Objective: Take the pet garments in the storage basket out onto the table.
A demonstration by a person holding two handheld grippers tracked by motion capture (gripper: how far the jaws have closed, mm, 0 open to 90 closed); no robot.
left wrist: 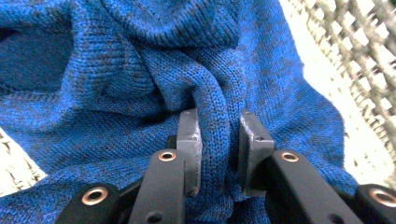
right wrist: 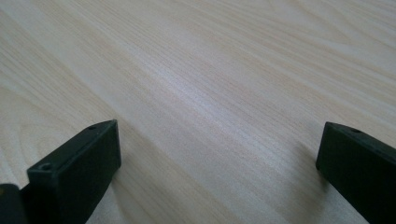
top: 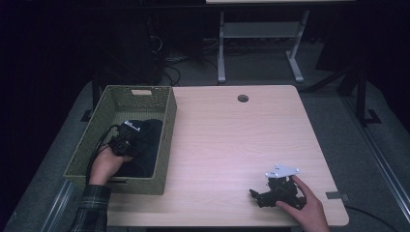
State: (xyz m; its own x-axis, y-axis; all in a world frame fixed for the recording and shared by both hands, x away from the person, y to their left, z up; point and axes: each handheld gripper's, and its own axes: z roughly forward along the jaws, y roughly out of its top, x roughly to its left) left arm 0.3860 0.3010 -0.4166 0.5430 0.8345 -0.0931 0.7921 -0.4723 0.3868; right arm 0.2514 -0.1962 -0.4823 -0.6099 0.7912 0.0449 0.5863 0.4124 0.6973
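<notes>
A pale wooden table (top: 232, 145) seen from above takes up the middle of the high view, with dark floor and desk legs beyond it at twelve o'clock. A green woven basket (top: 167, 140) sits on the table's edge at nine o'clock. Inside it lies a dark blue knitted garment (top: 147, 145), bunched into folds.

The person's left hand (top: 109, 164), in a plaid sleeve, reaches into the basket from seven o'clock and holds the left gripper (top: 126, 140) down on the knit. In the left gripper view, this claw (left wrist: 219, 140) is drawn narrow around a raised ridge of the blue garment (left wrist: 140, 70), which is pinched between the two jaws; basket weave (left wrist: 364, 60) shows at two o'clock.

At five o'clock on the table, the right hand (top: 302, 205) rests the right gripper (top: 263, 195) on the bare wood. In the right gripper view its jaws stand wide apart with only table grain (right wrist: 210, 93) between them.

The step in hand looks like taking hold of the garment. The next move probably calls for lifting it straight up over the basket wall, keeping the fold firmly pinched so the loose knit does not slip or snag.
</notes>
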